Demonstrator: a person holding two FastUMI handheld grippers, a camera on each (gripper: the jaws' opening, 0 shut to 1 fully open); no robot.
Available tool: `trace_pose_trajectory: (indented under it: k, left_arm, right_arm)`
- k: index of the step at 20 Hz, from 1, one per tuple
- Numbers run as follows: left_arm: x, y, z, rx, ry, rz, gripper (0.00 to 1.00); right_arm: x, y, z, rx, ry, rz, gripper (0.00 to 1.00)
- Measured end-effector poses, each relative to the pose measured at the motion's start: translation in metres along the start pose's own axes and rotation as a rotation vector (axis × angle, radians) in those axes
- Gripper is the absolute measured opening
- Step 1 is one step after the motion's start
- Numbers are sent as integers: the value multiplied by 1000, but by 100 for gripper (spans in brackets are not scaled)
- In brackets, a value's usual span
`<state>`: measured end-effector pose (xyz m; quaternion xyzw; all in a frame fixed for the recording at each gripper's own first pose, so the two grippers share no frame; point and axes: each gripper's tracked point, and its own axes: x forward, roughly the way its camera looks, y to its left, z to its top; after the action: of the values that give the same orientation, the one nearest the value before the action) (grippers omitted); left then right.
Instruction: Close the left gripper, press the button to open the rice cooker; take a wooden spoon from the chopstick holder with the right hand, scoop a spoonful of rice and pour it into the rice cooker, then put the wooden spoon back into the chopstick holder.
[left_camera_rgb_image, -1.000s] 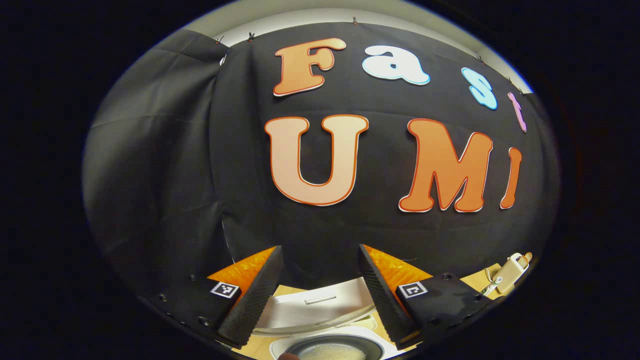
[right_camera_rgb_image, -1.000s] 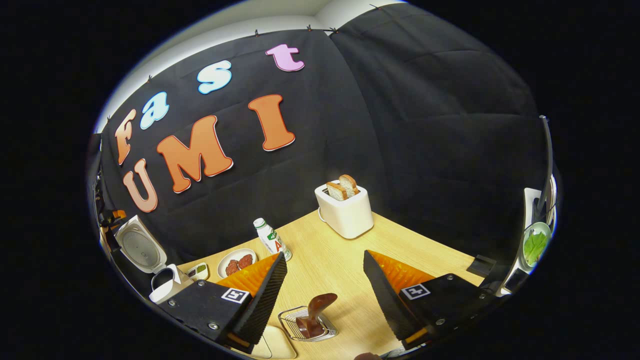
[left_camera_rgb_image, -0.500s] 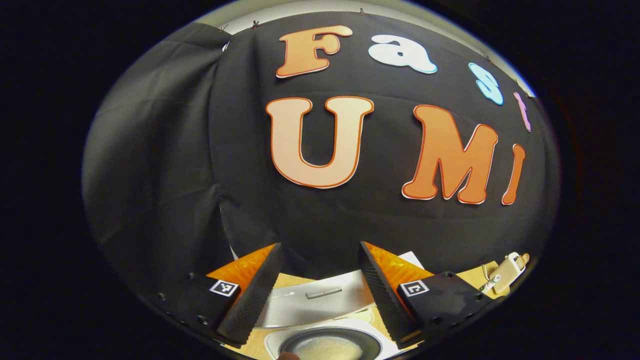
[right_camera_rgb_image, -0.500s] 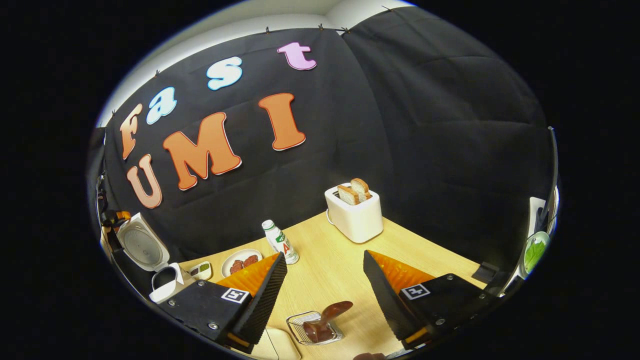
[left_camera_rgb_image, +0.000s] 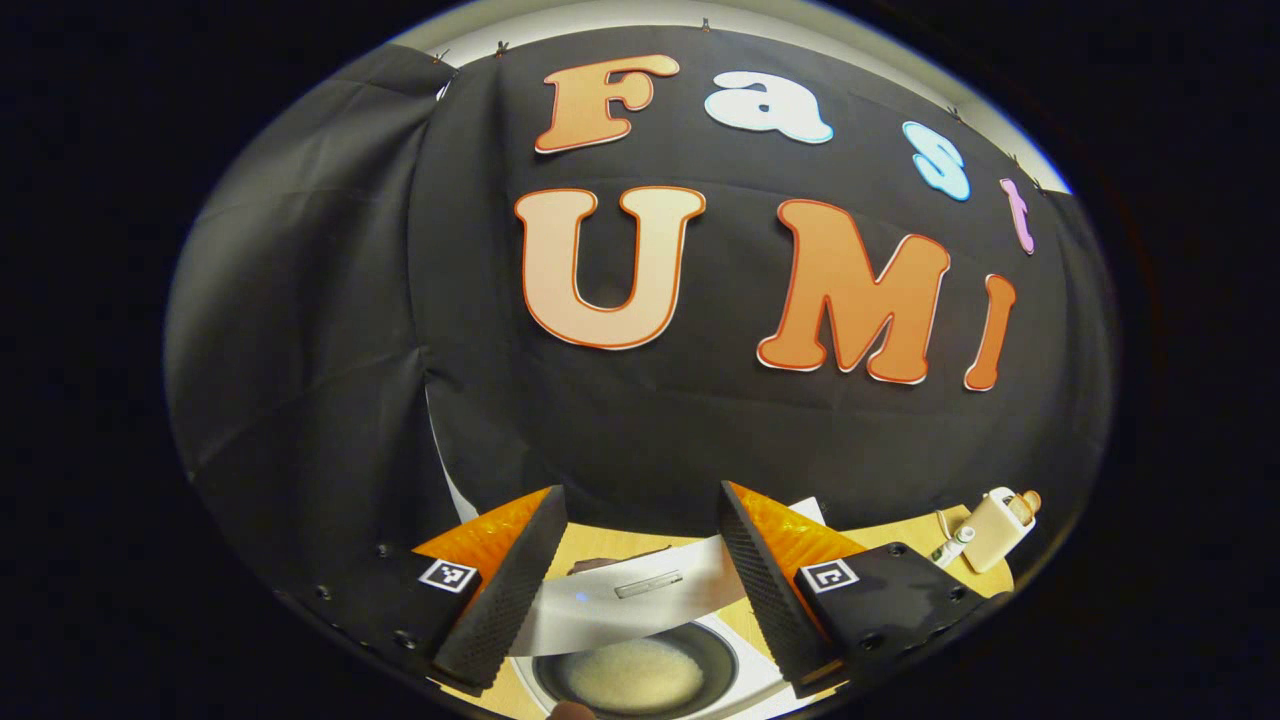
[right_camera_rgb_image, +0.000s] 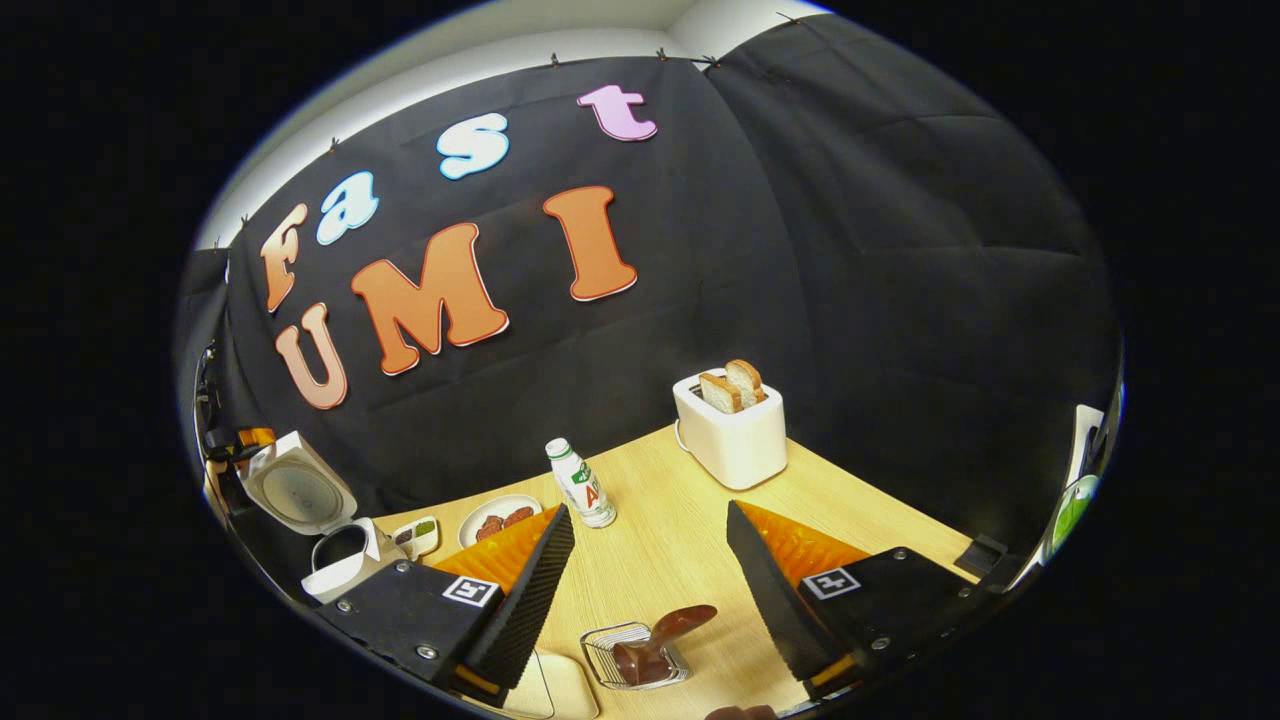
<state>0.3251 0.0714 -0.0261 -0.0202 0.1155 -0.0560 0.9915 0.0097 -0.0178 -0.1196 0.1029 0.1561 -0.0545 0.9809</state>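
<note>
Pale wood-grain tabletop (right_camera_rgb_image: 690, 540) carries everything, and I take the white rice cooker as my landmark. In the right gripper view the white rice cooker with its round-lined lid (right_camera_rgb_image: 300, 500) stands far off to the left with the lid raised, so I judge the button press done. In the left gripper view the same cooker's dark inner pot (left_camera_rgb_image: 630, 670) sits just below my left gripper (left_camera_rgb_image: 640, 590), with white rice (left_camera_rgb_image: 630, 675) already lying in it and the raised lid (left_camera_rgb_image: 630, 595) behind.

Well to the right of the cooker stands a white boxy toaster holding two bread slices (right_camera_rgb_image: 732, 432). Between it and the cooker are a small white plastic bottle (right_camera_rgb_image: 582, 485) and a white round plate of reddish food (right_camera_rgb_image: 500, 520).

Nearer me than the cooker, a small wire-mesh chopstick holder (right_camera_rgb_image: 635, 655) holds the dark brown wooden spoon (right_camera_rgb_image: 665, 635), its bowl leaning out to the right, just below my right gripper (right_camera_rgb_image: 645, 600).

Both grippers' jaws stand wide apart and grip nothing.

Whether the spoon has yet made its trip I cannot tell for certain. With rice in the pot and the spoon in its holder, I judge the task at or near its end.
</note>
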Motion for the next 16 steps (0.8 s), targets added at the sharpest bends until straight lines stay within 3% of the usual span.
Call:
trace_pose_trajectory:
  k: [6,12,16]
  left_arm:
    - [-43,-17,-61,-32,39,-5,100]
    - [-66,-29,-124,-63,92,0,100]
    - [-71,-31,-148,-26,97,28,100]
  right_arm:
    - [-14,4,16,-91,-31,44,95]
    - [-44,9,50,-292,-118,64,95]
    - [-59,14,66,-378,-175,72,95]
